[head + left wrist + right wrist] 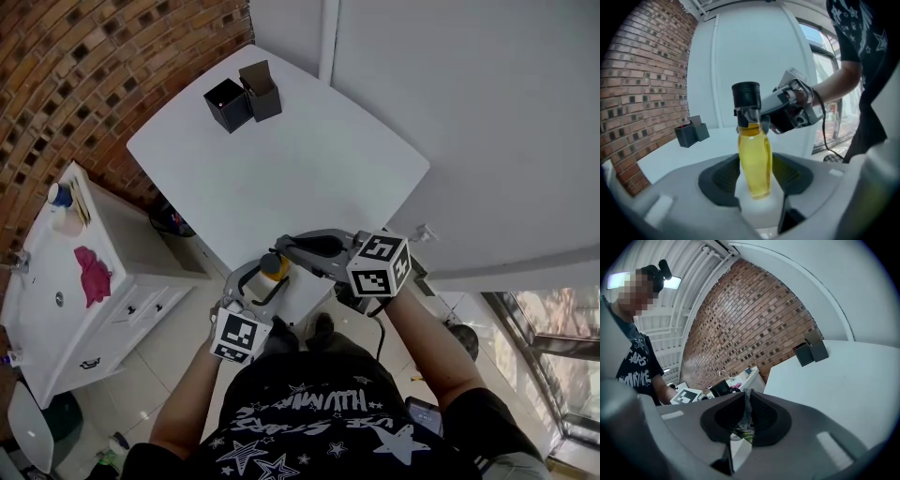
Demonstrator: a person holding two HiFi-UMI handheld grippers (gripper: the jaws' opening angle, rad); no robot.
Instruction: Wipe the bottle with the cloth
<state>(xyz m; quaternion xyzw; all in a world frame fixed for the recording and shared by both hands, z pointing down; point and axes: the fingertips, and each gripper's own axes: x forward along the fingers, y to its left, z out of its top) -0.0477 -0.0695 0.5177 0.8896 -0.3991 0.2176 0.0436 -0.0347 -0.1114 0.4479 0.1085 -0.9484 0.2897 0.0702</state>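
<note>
Yellow liquid (pixel 755 164) fills the bottle (pixel 751 123) the left gripper (pixel 755 177) clamps; right gripper (pixel 746 420) pinches cloth (pixel 746 404).

Head view: the bottle (pixel 274 266) is mostly buried under the left gripper (pixel 255 283) and right gripper (pixel 292 249), with only a yellow bit and dark cap poking out. In the left gripper view its bottom drops behind the gripper body. The cloth (pixel 745 416), close beside the bottle, is just a thin grey sliver between the right jaws. Can't tell what's inside the two dark boxes (pixel 244 96) far beyond the bottle. The stuff on the white cabinet (pixel 141 248) off to the bottle's left is too small to name.
</note>
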